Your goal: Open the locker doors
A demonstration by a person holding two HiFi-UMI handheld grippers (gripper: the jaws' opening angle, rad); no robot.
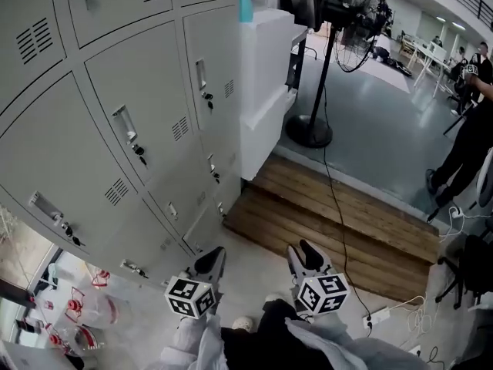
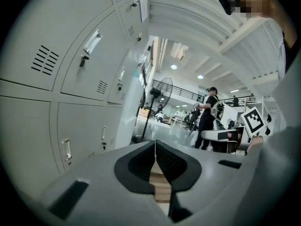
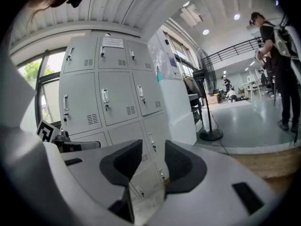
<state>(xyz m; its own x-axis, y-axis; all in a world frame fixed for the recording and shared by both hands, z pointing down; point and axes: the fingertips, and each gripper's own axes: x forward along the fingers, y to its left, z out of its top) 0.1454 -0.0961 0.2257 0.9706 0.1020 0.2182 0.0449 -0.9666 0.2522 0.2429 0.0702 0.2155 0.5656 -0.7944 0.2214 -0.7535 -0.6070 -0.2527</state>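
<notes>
Locker doors (image 1: 146,129): all shut, at our ten o'clock; we see nothing of their contents.
Left gripper (image 1: 213,259): jaws together, empty, off the doors.
Right gripper (image 1: 302,253): jaws apart, nothing between them.

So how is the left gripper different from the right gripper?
The left gripper has its jaws pressed together; the right gripper has its jaws apart, with a clear gap between them. In the head view, the left gripper sits nearer the lockers, while the right gripper sits nearer the wooden step. Both are empty, and they look like the same grey tool.
</notes>
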